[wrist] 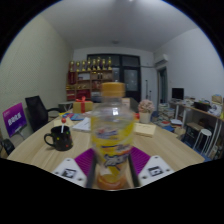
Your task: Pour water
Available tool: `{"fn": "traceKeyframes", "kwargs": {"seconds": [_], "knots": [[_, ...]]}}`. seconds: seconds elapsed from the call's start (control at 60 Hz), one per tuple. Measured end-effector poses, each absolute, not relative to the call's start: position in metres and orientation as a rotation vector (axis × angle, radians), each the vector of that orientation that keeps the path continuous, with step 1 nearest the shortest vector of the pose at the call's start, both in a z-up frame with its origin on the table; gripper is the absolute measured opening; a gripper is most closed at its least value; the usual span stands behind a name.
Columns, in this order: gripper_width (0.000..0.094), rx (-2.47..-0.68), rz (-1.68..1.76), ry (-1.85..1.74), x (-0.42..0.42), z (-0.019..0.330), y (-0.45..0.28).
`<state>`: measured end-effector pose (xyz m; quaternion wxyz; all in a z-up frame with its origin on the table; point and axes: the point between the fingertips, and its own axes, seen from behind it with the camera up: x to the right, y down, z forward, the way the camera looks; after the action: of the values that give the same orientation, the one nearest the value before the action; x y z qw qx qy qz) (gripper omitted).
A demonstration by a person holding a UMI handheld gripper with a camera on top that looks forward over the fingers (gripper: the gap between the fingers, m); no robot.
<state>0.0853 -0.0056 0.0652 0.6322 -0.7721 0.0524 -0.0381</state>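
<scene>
A clear plastic bottle with an orange cap and a yellow label stands upright between my fingers, held above the wooden table. My gripper is shut on the bottle, its purple pads pressing on both sides of the lower body. A black mug with a red and white item in it stands on the table to the left, a little beyond the fingers.
Papers and small items lie on the table to the right behind the bottle. A black office chair stands at the left. Shelves with bottles line the far wall. Desks and chairs fill the right side.
</scene>
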Motion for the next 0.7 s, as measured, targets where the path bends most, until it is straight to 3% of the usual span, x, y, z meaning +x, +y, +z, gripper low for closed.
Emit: {"fn": "traceKeyframes", "kwargs": {"seconds": [0.017,0.15,0.267,0.283,0.35,0.5,0.633,0.7], "knots": [[0.0492,-1.769,-0.086,0.112,0.083,0.064,-0.003],[0.0432,-1.736,-0.147,0.016,0.073,0.066,0.002],[0.0411,-1.827,-0.121,-0.049,0.067,0.064,0.005],[0.0354,-1.847,-0.114,-0.055,0.067,0.063,0.006],[0.0311,-1.886,-0.154,-0.093,0.072,0.069,0.015],[0.0309,-1.884,-0.494,-0.437,0.093,0.131,0.052],[0.0306,-1.766,-0.884,-0.859,0.089,0.179,0.098],[0.031,-1.667,-1.076,-1.078,0.066,0.177,0.121]]}}
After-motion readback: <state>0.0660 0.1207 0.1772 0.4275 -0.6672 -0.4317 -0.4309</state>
